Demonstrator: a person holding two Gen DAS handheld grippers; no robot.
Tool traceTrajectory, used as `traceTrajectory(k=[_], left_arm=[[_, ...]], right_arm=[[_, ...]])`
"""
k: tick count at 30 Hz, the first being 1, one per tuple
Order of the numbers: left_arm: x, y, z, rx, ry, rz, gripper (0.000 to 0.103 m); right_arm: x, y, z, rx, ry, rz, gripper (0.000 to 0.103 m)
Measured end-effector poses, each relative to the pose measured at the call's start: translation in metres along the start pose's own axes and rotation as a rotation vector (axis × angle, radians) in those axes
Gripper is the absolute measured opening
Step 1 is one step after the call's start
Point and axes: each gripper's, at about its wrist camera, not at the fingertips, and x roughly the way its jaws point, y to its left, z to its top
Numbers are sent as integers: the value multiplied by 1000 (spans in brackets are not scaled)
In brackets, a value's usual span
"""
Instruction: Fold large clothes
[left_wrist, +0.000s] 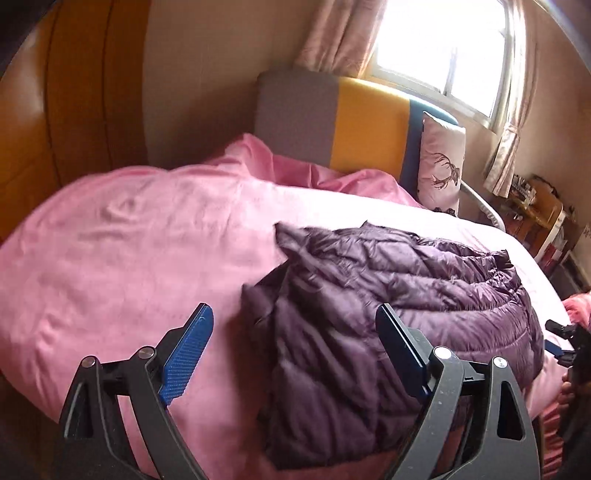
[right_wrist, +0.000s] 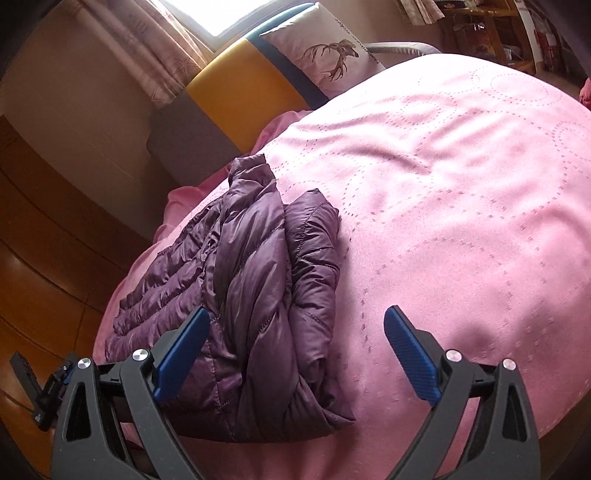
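Observation:
A purple quilted down jacket (left_wrist: 406, 277) lies folded into a thick bundle on the pink bed cover (left_wrist: 129, 258). My left gripper (left_wrist: 293, 308) hovers open over the jacket's near left edge, one blue pad above the cover and the other above the jacket, neither pressing on it. In the right wrist view the same jacket (right_wrist: 251, 266) sits at the left. My right gripper (right_wrist: 297, 310) stands open above its near right edge, with nothing pinched. Each gripper shows at the edge of the other's view, the right gripper (left_wrist: 565, 339) and the left gripper (right_wrist: 33, 391).
A grey, yellow and blue headboard (left_wrist: 369, 122) and a deer-print pillow (left_wrist: 441, 162) stand at the far end of the bed. A wooden wardrobe (left_wrist: 74, 92) rises at the left. Cluttered shelves (left_wrist: 543, 214) stand by the curtained window (left_wrist: 443, 44).

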Motion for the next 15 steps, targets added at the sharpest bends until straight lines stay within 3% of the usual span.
traceTrajectory(k=[8,15], left_arm=[[24,-61,7,136,32,-41,88],[41,-88,2,180,69,-63,81]], right_arm=[[18,-22,12,72,57,96,99],[32,-19,16,20,115,146,101]])
